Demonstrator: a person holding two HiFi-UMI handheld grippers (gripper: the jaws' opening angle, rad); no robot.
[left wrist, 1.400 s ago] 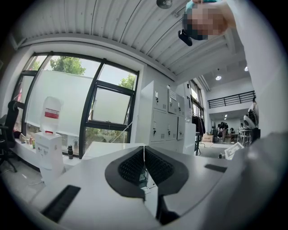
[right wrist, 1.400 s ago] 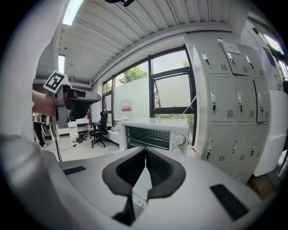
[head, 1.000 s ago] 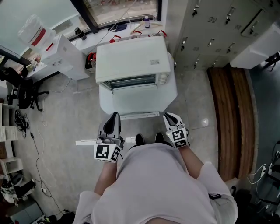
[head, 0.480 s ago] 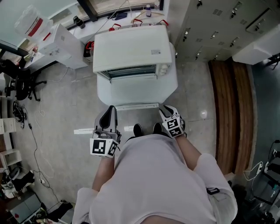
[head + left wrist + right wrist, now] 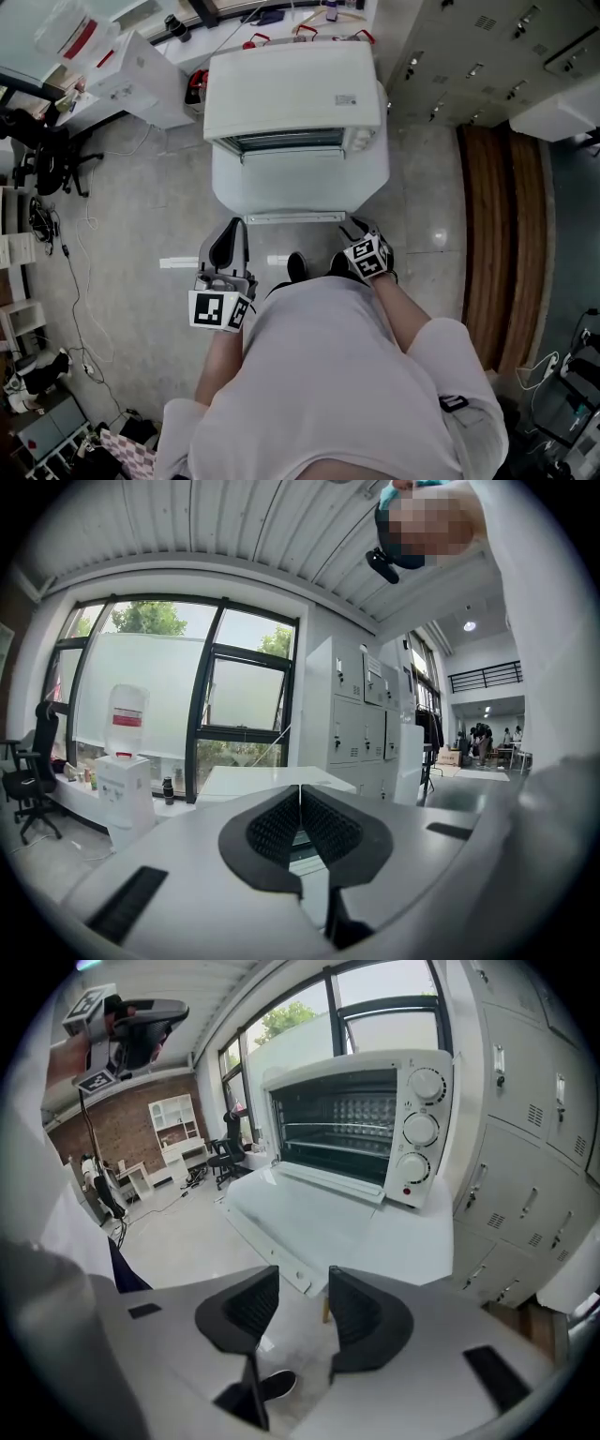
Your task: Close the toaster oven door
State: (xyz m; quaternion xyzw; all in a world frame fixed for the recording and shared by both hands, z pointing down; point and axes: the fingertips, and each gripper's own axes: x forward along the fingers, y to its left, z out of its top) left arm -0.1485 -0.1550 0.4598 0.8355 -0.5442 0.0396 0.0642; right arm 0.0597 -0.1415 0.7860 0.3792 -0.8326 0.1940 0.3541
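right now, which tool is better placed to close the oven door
Right. The right tool points down near the open door, its empty jaws having just been opening; the left tool is shut, aimed level.

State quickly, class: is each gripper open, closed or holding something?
Left gripper: closed, empty.
Right gripper: open, empty; its jaws have just been opening.

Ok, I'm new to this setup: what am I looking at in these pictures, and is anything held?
No machine here: a person holds a gripper in each hand. The top-down picture is from a camera on the person's head; the other two from cameras on the grippers. A white toaster oven stands on a white table, its door folded down open. The left gripper is shut and empty. The right gripper has just been opening, nothing between its jaws, close to the door's front edge.
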